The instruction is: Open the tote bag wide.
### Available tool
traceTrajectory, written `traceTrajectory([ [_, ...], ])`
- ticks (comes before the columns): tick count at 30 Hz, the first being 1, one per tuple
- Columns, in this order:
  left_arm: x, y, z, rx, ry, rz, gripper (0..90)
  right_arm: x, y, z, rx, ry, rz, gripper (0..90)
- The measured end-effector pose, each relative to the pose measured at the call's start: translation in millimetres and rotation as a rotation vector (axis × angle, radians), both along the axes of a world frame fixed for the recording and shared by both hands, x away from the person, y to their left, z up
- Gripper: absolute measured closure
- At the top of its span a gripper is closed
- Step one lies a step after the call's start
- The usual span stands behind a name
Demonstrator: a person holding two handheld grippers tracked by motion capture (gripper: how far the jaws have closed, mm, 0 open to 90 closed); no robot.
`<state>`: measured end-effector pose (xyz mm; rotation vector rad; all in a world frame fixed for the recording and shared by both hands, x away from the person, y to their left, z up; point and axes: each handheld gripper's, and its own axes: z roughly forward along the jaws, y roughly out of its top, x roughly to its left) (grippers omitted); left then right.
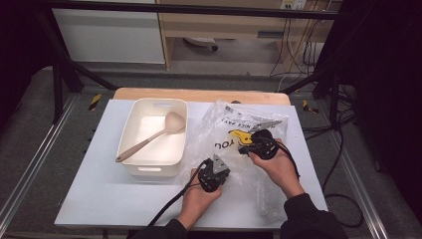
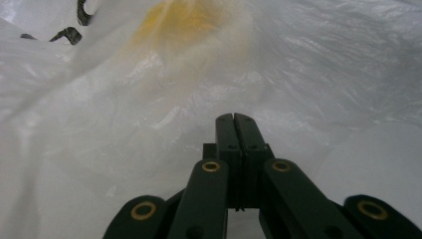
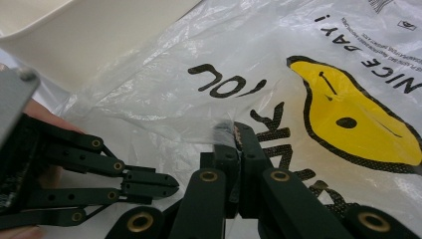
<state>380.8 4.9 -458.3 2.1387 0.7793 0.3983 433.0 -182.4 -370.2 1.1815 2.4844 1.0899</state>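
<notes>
Presently catalogued, view by view.

High view: a clear plastic bag [image 1: 239, 144] printed with a yellow smiley face is spread on the white desk [image 1: 94, 189], just right of a cream tub [image 1: 130, 134] in which a beige ladle [image 1: 154, 135] is laid slantwise. The left gripper [image 1: 213, 175] is set at the bag's near left edge, the right gripper [image 1: 259, 142] on its printed middle. The two holds are kept apart, probably so the film can be parted or lifted.

Left gripper view: the fingers [image 2: 234, 130] are seen pressed together, their tips against crumpled film; whether a fold is caught between them cannot be told.

Right gripper view: the fingers [image 3: 238, 137] are closed on a thin ridge of the bag beside the black lettering. The left gripper [image 3: 159, 183] is seen nearby, pressed shut at the film's edge, with the tub's wall [image 3: 89, 35] behind.
</notes>
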Motion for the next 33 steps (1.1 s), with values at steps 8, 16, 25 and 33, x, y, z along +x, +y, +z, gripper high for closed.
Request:
traceTrajectory([
  [8,17.5,-4.5,-0.7,0.025,0.010,-0.030,90.0,-2.3,-9.0,7.5,0.004,0.018,-0.067,90.0],
  [16,19.3,-4.1,-1.0,0.022,0.016,-0.038,90.0,2.3,-17.1,7.1,0.022,0.009,-0.114,90.0],
  [25,18.4,-4.8,-1.3,0.025,0.008,-0.037,90.0,16.1,-20.9,18.8,0.051,-0.014,-0.152,90.0],
  [33,21.1,-2.8,-1.1,0.011,0.027,-0.047,90.0,27.0,-22.0,32.6,0.069,-0.037,-0.174,90.0],
])
